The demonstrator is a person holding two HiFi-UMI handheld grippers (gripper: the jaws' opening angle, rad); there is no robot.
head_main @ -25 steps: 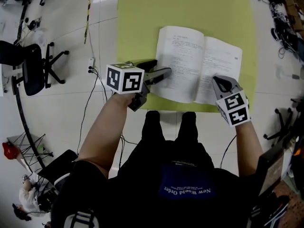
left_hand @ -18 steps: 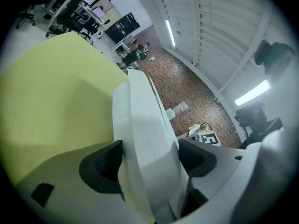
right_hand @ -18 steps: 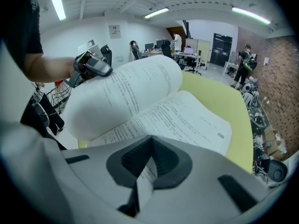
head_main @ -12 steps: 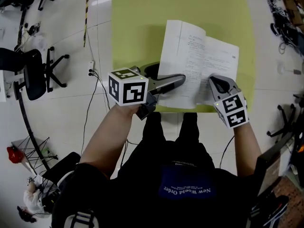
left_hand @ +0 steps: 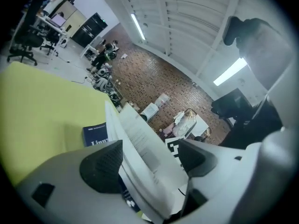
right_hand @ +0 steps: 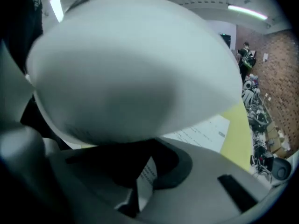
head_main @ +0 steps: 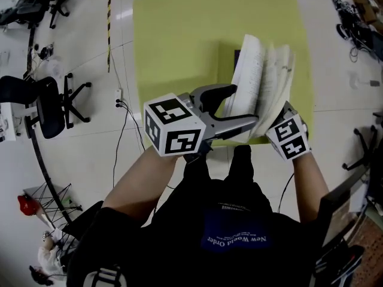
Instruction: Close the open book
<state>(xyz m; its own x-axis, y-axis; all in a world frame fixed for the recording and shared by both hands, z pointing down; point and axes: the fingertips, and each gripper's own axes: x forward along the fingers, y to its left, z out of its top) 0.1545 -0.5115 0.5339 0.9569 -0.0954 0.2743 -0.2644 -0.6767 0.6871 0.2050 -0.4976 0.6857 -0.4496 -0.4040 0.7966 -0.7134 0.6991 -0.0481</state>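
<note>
While the book (head_main: 260, 79) stands half shut at the near right of the yellow mat (head_main: 179, 46), the left gripper (left_hand: 149, 160) has just been opening its jaws wide, with the lifted pages loose between them. The right gripper (right_hand: 141, 181) pinches a page edge tight.

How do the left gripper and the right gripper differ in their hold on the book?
Left gripper: jaws wide, just been opening, upturned pages of the book loose between them. Right gripper: jaws shut on a page at its near right corner. Left is high, right low. Both meet the book.
</note>
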